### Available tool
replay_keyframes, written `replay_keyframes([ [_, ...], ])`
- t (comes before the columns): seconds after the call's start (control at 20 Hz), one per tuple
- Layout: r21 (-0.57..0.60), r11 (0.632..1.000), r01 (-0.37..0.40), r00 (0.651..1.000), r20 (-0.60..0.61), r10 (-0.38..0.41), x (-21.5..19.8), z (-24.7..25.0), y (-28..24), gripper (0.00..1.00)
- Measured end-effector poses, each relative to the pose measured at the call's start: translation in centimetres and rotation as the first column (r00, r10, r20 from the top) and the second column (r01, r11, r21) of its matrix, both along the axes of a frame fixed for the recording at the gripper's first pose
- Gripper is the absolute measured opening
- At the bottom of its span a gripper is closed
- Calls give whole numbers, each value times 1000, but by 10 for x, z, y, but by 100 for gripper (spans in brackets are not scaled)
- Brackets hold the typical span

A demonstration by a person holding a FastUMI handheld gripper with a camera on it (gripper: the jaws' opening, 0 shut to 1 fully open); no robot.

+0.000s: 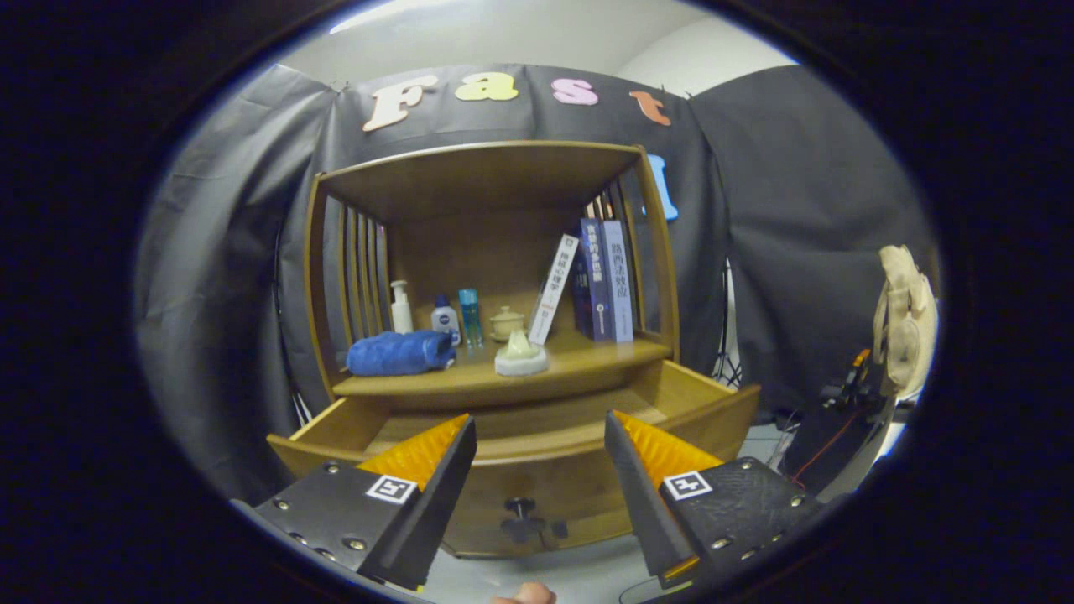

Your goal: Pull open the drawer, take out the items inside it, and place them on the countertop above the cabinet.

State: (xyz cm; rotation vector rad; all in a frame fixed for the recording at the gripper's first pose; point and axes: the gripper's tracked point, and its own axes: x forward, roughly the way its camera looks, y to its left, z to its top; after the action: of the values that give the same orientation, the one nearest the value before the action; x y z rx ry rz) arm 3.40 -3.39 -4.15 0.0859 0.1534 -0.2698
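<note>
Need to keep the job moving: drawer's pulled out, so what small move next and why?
Probably lift the open claw up over the drawer front and tip down to see inside. Its fingers hold nothing, just short of the front panel above the knob, and the interior is mostly hidden from here.

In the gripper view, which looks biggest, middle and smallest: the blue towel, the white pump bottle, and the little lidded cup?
1. blue rolled towel
2. white pump bottle
3. little lidded cup
The cup sits a bit farther back, so that gap is less sure. The tool is open.
</note>
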Motion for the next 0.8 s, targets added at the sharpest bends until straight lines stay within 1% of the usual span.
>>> replay_keyframes([
  [0.1, 16, 1000, 9, 999, -43, -8, -6, -18, -3, 91],
  [0.4, 82, 997, -13, 994, -107, 22, 2, -52, 2, 92],
  [0.8, 123, 991, -44, 991, -121, 59, 23, -68, 6, 92],
])
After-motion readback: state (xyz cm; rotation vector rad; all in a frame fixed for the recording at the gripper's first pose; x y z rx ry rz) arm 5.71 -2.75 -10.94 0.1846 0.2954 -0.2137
